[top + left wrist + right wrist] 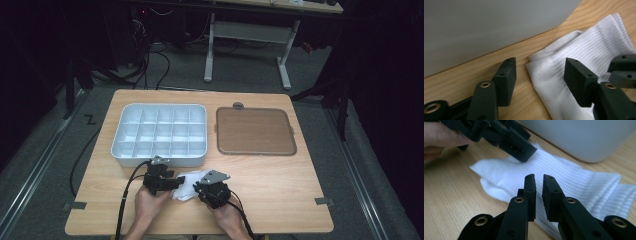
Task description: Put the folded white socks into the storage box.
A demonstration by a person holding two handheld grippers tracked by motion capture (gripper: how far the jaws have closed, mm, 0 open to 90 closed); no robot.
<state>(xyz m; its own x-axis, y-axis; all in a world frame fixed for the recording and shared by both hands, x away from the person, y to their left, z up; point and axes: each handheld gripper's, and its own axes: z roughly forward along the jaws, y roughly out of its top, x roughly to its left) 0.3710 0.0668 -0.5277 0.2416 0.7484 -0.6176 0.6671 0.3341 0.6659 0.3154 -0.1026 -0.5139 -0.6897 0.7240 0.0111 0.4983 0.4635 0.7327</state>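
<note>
While the white sock [186,185] lies at lower centre of the high view, left gripper [539,72] gapes over its edge, right gripper [538,182] nearly closed, empty; grip opposite ends squarely.

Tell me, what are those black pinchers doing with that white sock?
A person holds a black gripper in each hand, working on a white sock lying on the wooden table, just in front of the grey divided tray. The left gripper has its jaws spread wide over one edge of the sock, not pinching it. The right gripper sits over the sock with its jaws almost together and no cloth caught between them. A brown lid lies beside the tray.
</note>
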